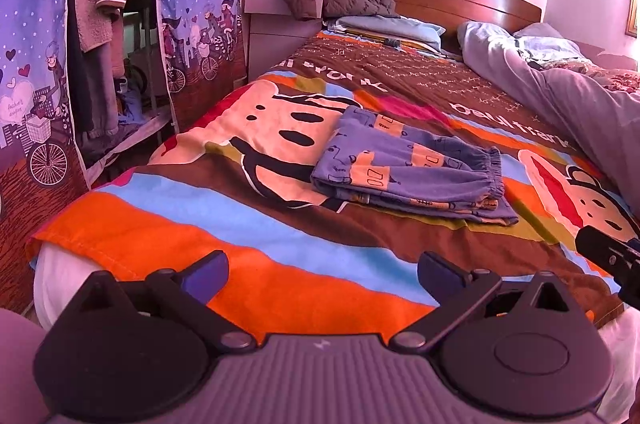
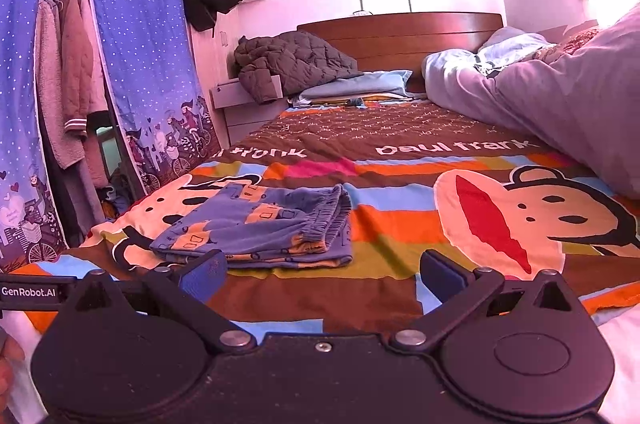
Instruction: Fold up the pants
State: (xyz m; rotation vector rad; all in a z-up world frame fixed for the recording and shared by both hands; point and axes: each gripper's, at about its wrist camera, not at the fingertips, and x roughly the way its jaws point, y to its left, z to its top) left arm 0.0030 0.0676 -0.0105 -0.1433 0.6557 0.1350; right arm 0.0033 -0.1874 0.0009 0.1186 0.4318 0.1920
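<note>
The blue patterned pants [image 1: 404, 170] lie folded into a small flat bundle on the colourful cartoon bedspread [image 1: 248, 264], elastic waistband to the right. They also show in the right wrist view [image 2: 264, 228]. My left gripper [image 1: 322, 274] is open and empty, held back over the near edge of the bed, apart from the pants. My right gripper [image 2: 322, 274] is open and empty too, just short of the pants, its left fingertip [image 2: 204, 274] in front of the bundle's near edge. Part of the right gripper [image 1: 608, 256] shows at the right edge of the left wrist view.
A grey duvet [image 2: 560, 112] is heaped along the right side of the bed. Pillows [image 2: 360, 86] and a brown quilted jacket [image 2: 288, 64] lie by the wooden headboard [image 2: 400, 32]. A curtained wardrobe [image 2: 132, 64] with hanging clothes stands at the left.
</note>
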